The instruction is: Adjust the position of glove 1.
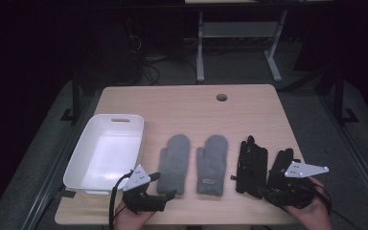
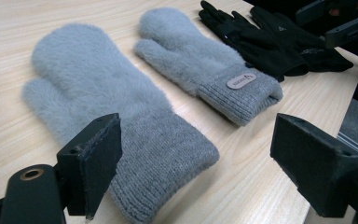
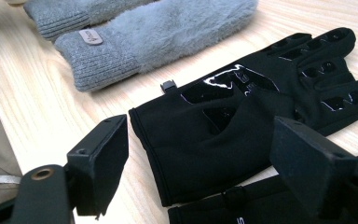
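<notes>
Two fluffy grey mittens [image 1: 174, 163] [image 1: 212, 163] lie side by side on the wooden table [image 1: 182, 105], cuffs toward me. To their right lie two black gloves [image 1: 252, 165] [image 1: 281, 163]. My left gripper [image 1: 163, 185] stands open at the cuff of the left mitten [image 2: 98, 93], its jaws spread on either side of the cuff without touching it. My right gripper [image 1: 270, 188] is open too, low over the cuff ends of the black gloves. In the right gripper view [image 3: 200, 140] one black glove [image 3: 242, 107] lies between the spread jaws, untouched. The second glove [image 3: 242, 205] lies below it.
A white plastic bin [image 1: 106, 152] stands empty at the table's left, close to my left hand. A round cable hole [image 1: 222, 97] sits near the far edge. Beyond the table stand a desk frame [image 1: 200, 48] and loose cables on the dark floor.
</notes>
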Demonstrator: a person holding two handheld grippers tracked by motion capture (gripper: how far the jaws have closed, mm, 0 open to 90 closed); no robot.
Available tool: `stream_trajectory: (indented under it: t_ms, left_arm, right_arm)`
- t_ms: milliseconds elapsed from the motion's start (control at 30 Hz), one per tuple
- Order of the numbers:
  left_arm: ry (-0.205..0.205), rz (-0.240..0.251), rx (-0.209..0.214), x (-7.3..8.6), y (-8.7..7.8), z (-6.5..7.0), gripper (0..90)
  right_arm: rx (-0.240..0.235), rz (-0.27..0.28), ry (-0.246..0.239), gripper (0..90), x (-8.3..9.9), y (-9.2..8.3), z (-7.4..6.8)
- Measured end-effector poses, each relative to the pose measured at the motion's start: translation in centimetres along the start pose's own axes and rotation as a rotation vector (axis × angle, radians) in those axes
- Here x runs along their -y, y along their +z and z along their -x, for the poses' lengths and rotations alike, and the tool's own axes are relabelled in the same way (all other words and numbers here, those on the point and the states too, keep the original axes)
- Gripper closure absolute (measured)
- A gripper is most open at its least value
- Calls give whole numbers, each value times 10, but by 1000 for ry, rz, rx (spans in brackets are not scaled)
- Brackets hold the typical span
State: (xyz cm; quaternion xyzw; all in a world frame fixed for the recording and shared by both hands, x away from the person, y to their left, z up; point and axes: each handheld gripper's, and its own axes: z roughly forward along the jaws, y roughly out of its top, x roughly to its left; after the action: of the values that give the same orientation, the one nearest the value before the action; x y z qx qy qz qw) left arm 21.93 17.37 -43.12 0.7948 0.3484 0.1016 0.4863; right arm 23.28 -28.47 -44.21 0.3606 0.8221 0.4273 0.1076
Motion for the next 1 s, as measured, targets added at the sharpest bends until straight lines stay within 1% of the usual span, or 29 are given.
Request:
stream_trajectory:
  t_ms: [133,267,367,533,600,633,767,800,833,1000]
  left_arm:
    - [-11,-2,11,1,1,0,164]
    - [-7,2,13,1,1,1,164]
    - [5,-5,13,1,0,1,164]
    - [2,2,7,2,-2,0,164]
    - [8,4,4,1,-3,1,164]
    - [16,8,0,0,-3,2,164]
    - [13,7,1,1,-3,1,164]
    - [12,5,2,1,-3,1,164]
    - [9,7,2,1,-3,0,164]
    - [13,10,-3,0,-5,-1,164]
  right_arm:
    - [-8,1,2,198,1,0,1]
    - [-15,0,5,197,1,-1,-1]
    - [-18,8,-11,197,-4,-2,-5]
    - [6,-13,-78,193,-20,-1,-14]
    - [5,-20,-84,191,-23,0,-15]
    - [7,-32,-100,191,-29,0,-16]
    - [0,-48,-112,191,-40,2,-14]
    - [0,-48,-112,191,-40,2,-14]
    - [-3,-53,-122,192,-47,4,-12]
    - [-19,-74,-156,194,-68,13,-10]
